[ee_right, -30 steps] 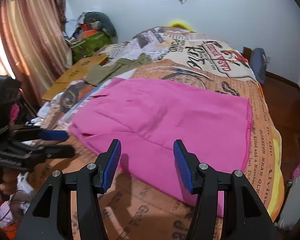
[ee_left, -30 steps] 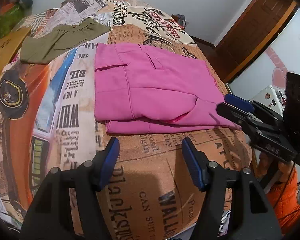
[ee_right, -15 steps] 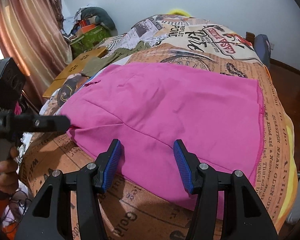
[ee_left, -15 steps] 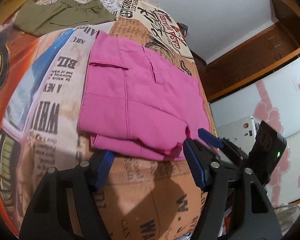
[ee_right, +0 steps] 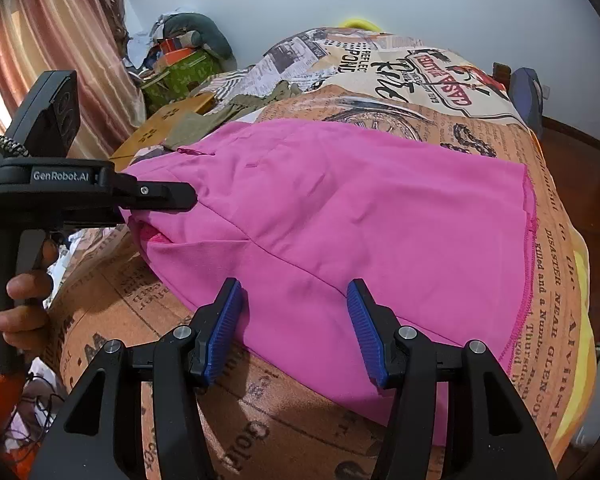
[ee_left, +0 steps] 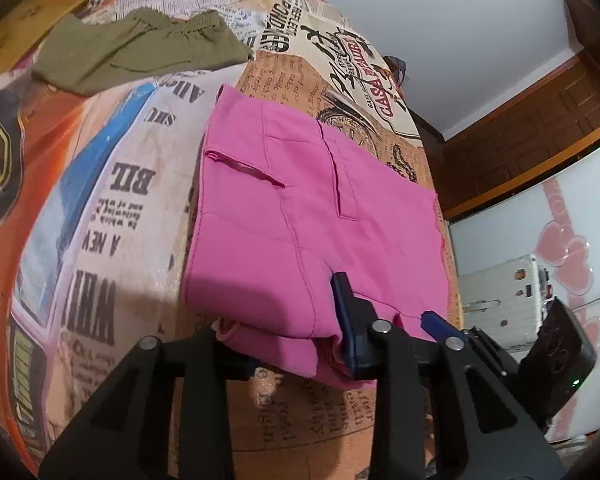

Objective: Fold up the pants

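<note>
Left gripper (ee_left: 296,344) is closing its jaws on the near corner of the folded pink pants (ee_left: 300,216), which lie on the newspaper-print bedspread (ee_left: 100,208); one pad sits on top, the other seems tucked under the hem, though cloth hides it. Best to catch every layer before lifting.

From the right wrist, the right gripper (ee_right: 296,332) hangs parted over the pants' near edge (ee_right: 340,220), gripping nothing; it should bite the matching corner so both ends rise level.
</note>
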The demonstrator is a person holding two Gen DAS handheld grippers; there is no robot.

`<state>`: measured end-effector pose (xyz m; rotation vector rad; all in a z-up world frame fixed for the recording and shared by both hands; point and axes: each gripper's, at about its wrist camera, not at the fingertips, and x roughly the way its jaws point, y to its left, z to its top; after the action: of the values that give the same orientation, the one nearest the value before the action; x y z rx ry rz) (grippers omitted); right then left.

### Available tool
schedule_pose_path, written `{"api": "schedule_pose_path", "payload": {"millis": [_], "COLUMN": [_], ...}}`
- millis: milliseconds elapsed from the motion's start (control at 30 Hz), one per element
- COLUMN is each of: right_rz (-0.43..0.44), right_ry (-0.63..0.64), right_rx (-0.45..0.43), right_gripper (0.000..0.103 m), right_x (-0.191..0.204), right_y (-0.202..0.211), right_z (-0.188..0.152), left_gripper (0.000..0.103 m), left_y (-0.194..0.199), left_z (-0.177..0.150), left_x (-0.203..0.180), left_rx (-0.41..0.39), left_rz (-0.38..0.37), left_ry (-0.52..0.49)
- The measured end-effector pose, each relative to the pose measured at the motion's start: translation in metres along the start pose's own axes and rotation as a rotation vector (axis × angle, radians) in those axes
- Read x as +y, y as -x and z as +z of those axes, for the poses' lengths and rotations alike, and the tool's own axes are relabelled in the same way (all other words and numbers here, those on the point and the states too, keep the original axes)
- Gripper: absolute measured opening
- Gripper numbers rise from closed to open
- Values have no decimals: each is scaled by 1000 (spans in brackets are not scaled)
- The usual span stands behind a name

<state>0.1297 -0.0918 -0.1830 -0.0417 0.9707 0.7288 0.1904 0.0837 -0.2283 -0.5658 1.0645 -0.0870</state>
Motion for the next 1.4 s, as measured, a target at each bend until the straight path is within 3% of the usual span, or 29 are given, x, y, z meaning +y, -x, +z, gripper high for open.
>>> {"api": "schedule_pose_path", "payload": {"millis": [233,433,600,767,967,1167,1400], "right_rz": [-11,41,39,38,53,80,85], "right_ry": [22,61,51,61,59,34,-6], "right_rx": [21,27,-17,28,11,-5,-25], "right_gripper": [51,51,51,51,51,51,51], "right_x": [8,26,31,32,32,28,14], "right_y": [-1,-6,-3,-16,-12,-10,6], "right_z": [6,14,23,17,10,7,3], "left_gripper": [24,24,24,24,23,20,19], "left_y": [22,55,67,78,79,66,52], "left_z": [-13,-25,-30,-27,-23,-24,-18], "left_x": [-19,-15,-11,-33,-87,-129,-131], "left_rx": [-109,-191,-223,-277,-322,-301,-250], "left_rz": [125,230,336,336,293,218,190], "left_ry": [-141,-210,-264,-331,-457,-564,-561]}}
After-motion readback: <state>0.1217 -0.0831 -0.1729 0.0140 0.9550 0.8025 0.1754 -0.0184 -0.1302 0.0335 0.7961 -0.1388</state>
